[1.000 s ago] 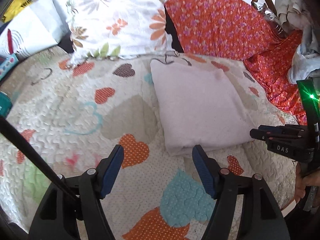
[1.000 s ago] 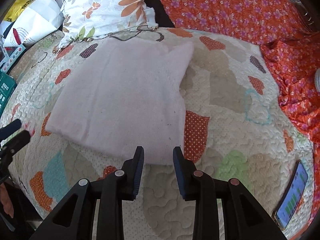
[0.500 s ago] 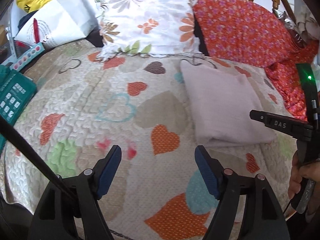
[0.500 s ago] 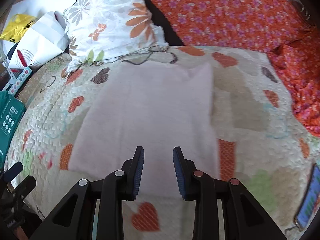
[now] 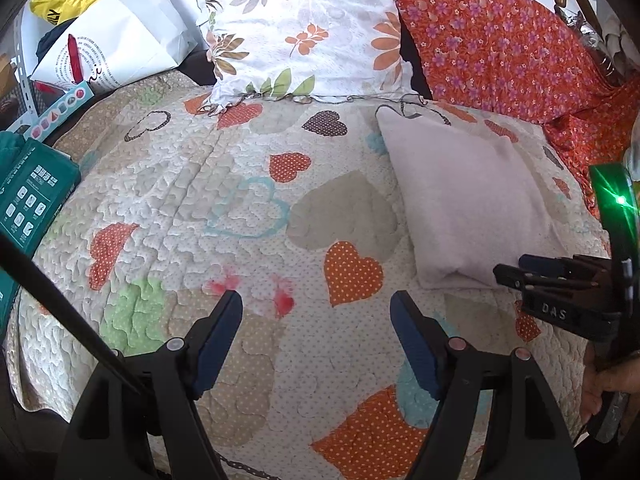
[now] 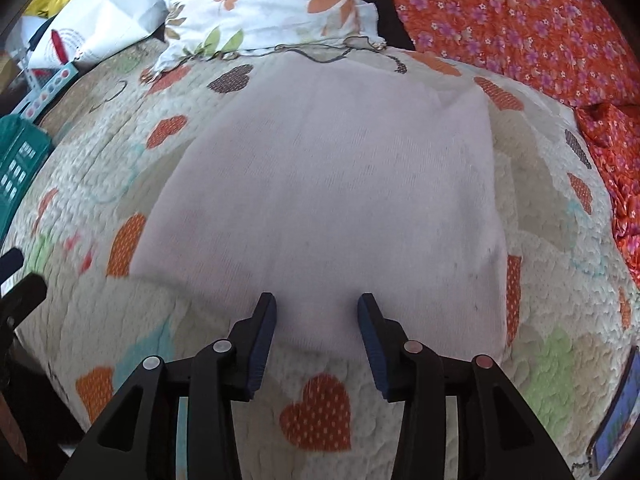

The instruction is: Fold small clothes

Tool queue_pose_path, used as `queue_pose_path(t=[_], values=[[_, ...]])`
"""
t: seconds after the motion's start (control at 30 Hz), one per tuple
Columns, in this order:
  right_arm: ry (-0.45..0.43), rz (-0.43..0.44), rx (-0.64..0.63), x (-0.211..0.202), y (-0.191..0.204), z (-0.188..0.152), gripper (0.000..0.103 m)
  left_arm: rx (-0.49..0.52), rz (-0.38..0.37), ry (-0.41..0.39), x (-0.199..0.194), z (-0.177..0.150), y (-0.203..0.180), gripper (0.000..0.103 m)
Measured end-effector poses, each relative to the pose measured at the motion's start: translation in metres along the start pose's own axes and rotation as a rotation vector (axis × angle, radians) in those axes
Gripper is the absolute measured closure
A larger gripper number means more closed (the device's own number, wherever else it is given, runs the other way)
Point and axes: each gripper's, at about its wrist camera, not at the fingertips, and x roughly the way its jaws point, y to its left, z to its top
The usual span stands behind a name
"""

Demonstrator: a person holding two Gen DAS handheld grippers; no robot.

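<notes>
A pale pink folded cloth lies flat on the heart-patterned quilt. It also shows in the left wrist view, at the right. My right gripper is open and empty, its fingertips over the cloth's near edge. It shows from the side in the left wrist view, next to the cloth's near corner. My left gripper is open wide and empty over bare quilt, left of the cloth.
A floral pillow and an orange flowered cover lie at the back. A white paper bag and a teal box sit at the left. A phone lies at the right edge.
The right gripper's jaws have opened wider and it has moved in over the cloth's near edge. The left gripper has swung left, away from the cloth.
</notes>
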Motion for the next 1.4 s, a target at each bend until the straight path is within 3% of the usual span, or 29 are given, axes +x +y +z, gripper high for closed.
queue_pose_path(t=[0.3, 0.8, 1.07, 1.2, 1.3, 1.4], values=[[-0.009, 0.100, 0.131, -0.027, -0.022, -0.018, 0.057, 0.034, 0.004, -0.023, -0.009, -0.002, -0.010, 0.028], [-0.094, 0.093, 0.225, -0.061, -0.044, -0.041, 0.054, 0.024, -0.041, -0.039, -0.025, 0.004, -0.022, 0.022], [-0.181, 0.114, 0.360, -0.061, -0.076, -0.022, 0.053, 0.005, -0.065, -0.002, -0.007, 0.006, -0.022, 0.022], [-0.184, 0.058, 0.330, -0.053, -0.088, 0.006, 0.053, -0.005, -0.087, -0.015, 0.008, 0.037, -0.024, 0.022], [-0.178, 0.041, 0.313, -0.039, -0.096, 0.031, 0.059, 0.014, -0.063, -0.037, 0.028, 0.062, -0.033, 0.022], [-0.176, 0.050, 0.314, -0.017, -0.105, 0.057, 0.060, 0.027, -0.046, 0.010, 0.058, 0.069, -0.041, 0.022]])
